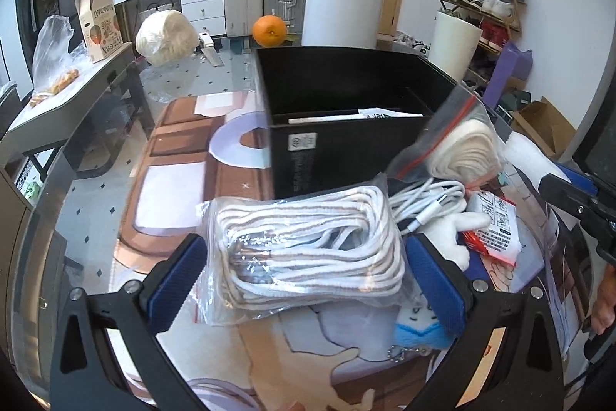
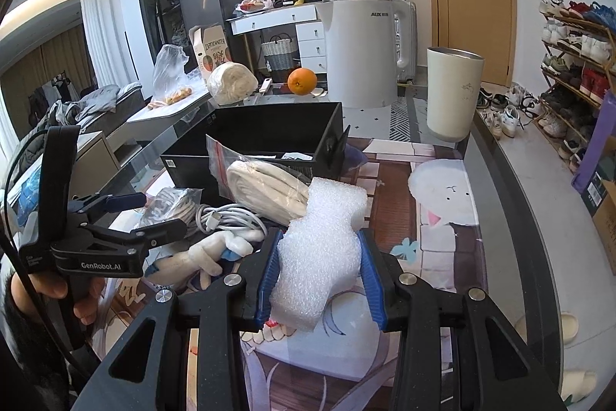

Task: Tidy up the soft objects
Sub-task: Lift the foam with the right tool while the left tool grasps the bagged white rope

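Lettering reading "GenRobot.AI" is showing in white on the black body of the left gripper (image 2: 127, 214), seen from the right wrist view, and "AUX" is printed in grey on the white kettle (image 2: 362, 45) standing at the far side of the table. A cardboard carton (image 2: 211, 51) beyond the table is carrying printed characters too small to read, and a red and white packet (image 1: 492, 226) in the pile is bearing print I cannot make out.

In the right wrist view, the right gripper (image 2: 321, 266) is clamping a white foam block (image 2: 319, 249) between its blue pads, the foam bulging out past the fingertips toward the black box (image 2: 265, 145). In the left wrist view, the left gripper (image 1: 308, 272) is standing wide apart around a clear bag of striped cord (image 1: 308, 245); the bag is lying between the blue pads, the right one looking very close to it, but I cannot tell whether either is touching.

Just beyond the cord bag, a coiled white cable (image 1: 427, 199) and a bagged cream cloth (image 1: 466, 149) are crowding against the box's near wall. To the right of the foam, the glass tabletop (image 2: 442, 230) is lying open as far as its dark curved edge, with a cream tumbler (image 2: 452, 95) standing at its far end.
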